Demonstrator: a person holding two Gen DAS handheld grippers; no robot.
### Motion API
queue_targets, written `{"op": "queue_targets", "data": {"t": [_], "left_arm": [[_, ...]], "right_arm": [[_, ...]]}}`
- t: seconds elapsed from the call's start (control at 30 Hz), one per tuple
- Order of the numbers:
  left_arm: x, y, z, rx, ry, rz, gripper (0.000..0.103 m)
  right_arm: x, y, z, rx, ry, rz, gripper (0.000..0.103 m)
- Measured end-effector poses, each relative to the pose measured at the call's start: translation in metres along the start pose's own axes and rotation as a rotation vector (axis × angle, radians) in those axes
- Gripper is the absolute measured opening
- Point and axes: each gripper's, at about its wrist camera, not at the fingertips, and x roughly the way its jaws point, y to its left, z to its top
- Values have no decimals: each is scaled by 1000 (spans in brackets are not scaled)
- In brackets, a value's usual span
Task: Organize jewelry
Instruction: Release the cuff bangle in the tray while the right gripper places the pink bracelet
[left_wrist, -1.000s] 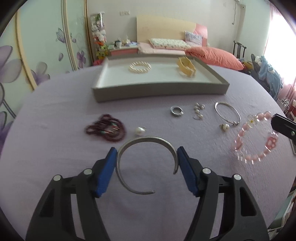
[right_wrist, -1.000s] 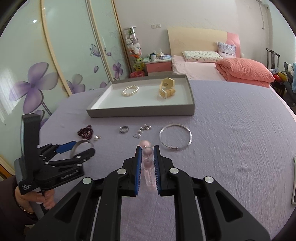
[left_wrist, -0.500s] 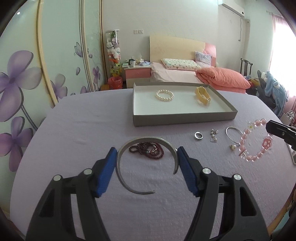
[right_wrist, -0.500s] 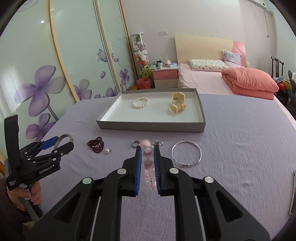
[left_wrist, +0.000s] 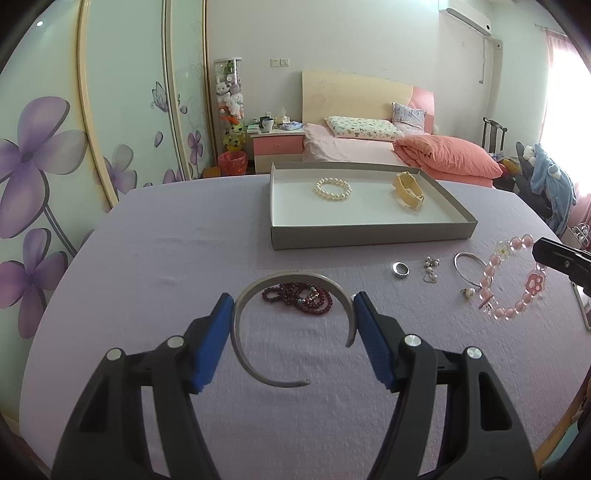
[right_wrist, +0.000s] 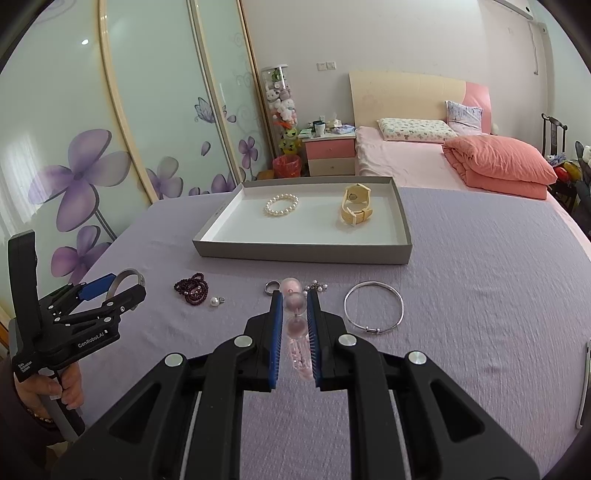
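Left gripper (left_wrist: 293, 325) pinches the open silver cuff (left_wrist: 291, 328) by its springy sides, so it could pop free; right gripper (right_wrist: 294, 314), center frame, squeezes the dangling pink bead bracelet (left_wrist: 511, 280), which might snag the tray (right_wrist: 303, 254) rim.

The right gripper (right_wrist: 295, 308) pinches a pink bead bracelet (right_wrist: 294, 302); a silver bangle (right_wrist: 373, 308) lies just to its right, the tray (right_wrist: 303, 254) straight ahead.

- One tray (right_wrist: 303, 254), far, holding one pearl bracelet (right_wrist: 281, 205) and one watch (right_wrist: 355, 206).
- Two grippers: left gripper (left_wrist: 293, 325), right gripper (right_wrist: 294, 314).
- One dark-red bead strand (left_wrist: 298, 298), one ring (left_wrist: 400, 269), near.
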Motion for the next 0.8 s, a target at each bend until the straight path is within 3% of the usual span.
{"op": "queue_targets", "data": {"t": [0.23,0.47,0.63,0.8], "left_arm": [[4,0,2,2,2,-2,66],[16,4,21,-7,-13,-4,66],[29,12,42,-25,-36,3,66],[42,17,60,-44,-50,4,66]], "right_arm": [[5,-5,10,-3,-9,-24,13],[19,-10,62,-18,-77,-80,13],[61,-13,99,-10,-66,-78,13],[113,-17,114,4,-14,-74,13]]}}
